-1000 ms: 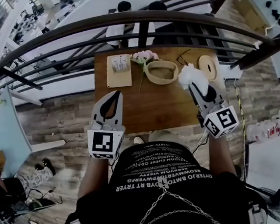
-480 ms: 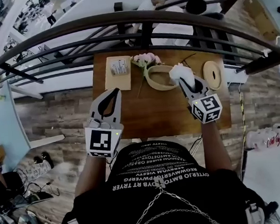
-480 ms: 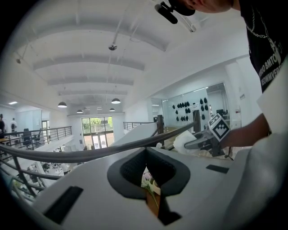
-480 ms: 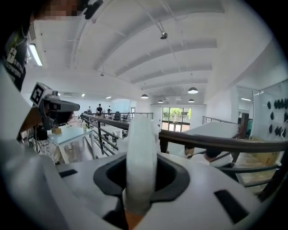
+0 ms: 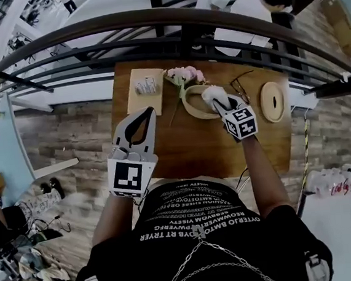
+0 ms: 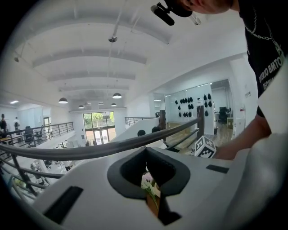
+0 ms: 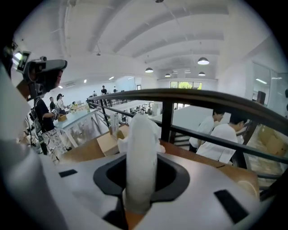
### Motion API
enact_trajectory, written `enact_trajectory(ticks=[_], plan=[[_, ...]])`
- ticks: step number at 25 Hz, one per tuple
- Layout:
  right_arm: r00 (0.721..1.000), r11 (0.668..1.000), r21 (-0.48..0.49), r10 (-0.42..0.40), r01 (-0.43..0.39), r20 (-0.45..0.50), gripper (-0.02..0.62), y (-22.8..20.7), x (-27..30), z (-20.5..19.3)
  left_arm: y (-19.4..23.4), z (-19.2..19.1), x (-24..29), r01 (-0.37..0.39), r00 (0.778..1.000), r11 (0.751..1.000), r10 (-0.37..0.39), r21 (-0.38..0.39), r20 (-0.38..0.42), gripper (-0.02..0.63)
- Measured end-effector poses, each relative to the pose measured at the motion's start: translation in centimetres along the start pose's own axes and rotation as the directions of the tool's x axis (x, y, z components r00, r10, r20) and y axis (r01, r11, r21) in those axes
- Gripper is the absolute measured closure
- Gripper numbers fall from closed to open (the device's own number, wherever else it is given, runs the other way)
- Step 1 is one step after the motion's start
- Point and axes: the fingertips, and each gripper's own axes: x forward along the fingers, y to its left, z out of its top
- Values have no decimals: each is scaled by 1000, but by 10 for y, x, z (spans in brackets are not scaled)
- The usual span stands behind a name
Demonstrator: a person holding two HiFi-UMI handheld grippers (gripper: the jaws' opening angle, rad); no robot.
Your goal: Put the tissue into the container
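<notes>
White left tool (image 5: 150, 111): the one nearer me, jaws closed on nothing, held over the near left part of the brown wooden desk (image 5: 182, 148), well apart from the task's things.
Right tool (image 5: 220, 103): farther out and tipped downward, jaws clamped on the crumpled white tissue (image 5: 210, 94), which stands up between them in the right gripper view.
Tissue: bunched at that tool's tip, over the right end of the oval, pale wooden container (image 5: 186, 102); whether it touches the rim I cannot tell.
Relation that matters: the container's hollow lies just left of and below the tissue, and its long axis runs across the desk. I judge a small shift leftward and down would centre the drop. My right hand is far the nearer.
Risk: let go here, the tissue may catch on the right rim.
Beyond: pink flowers (image 5: 183, 75) at the container's far-left edge, dark-framed spectacles (image 5: 241, 87), a round wooden lid (image 5: 272, 101) to the right.
Farthest: dark curved railing (image 5: 151, 20).
</notes>
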Motion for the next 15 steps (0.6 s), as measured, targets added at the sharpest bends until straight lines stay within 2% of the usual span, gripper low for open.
enact_trajectory(ticks=[8,15], plan=[[976,996,10,93,-93,-198,480,-3,84,-66,15,-28,10,-58,994,998,56,-20,-94,581],[923,986,-70,113,-149,-368,480,2,121,-97,13,-43,2,-85,988,996,80,-31,-133,581]])
